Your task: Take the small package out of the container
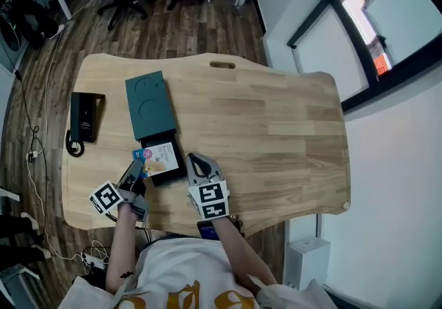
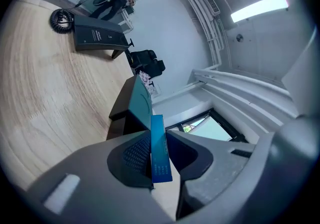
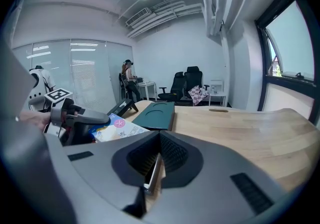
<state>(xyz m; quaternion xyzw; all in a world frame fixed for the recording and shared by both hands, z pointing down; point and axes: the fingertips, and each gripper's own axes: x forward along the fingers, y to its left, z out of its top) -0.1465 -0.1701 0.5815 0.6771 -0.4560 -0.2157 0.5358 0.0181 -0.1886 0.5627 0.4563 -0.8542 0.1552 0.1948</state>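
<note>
1. Head view: pinching the small package (image 1: 160, 157) by its left edge with the left gripper (image 1: 137, 166), over the open black end of the teal container (image 1: 148, 104), toward the desk's (image 1: 276, 128) near left corner. Resting the right gripper (image 1: 195, 161) just beside the container's near right corner.
2. Left gripper view: pressing both pads onto the package's thin blue edge, with the jaws standing only as far apart as that edge is thick. Looking past it to the container and a black phone (image 2: 97, 32) near the desk's left edge.
3. Right gripper view: closing almost completely on a thin pale strip (image 3: 155, 168), with no telling what it belongs to. Catching the package's printed face off to the left.
4. Handling, as a judgement: probably dealing with something light, flat and glossy, stiff enough to hold its shape yet likely to slip or flex. Gripping deep on an edge, as here, seeming the soundest hold.
</note>
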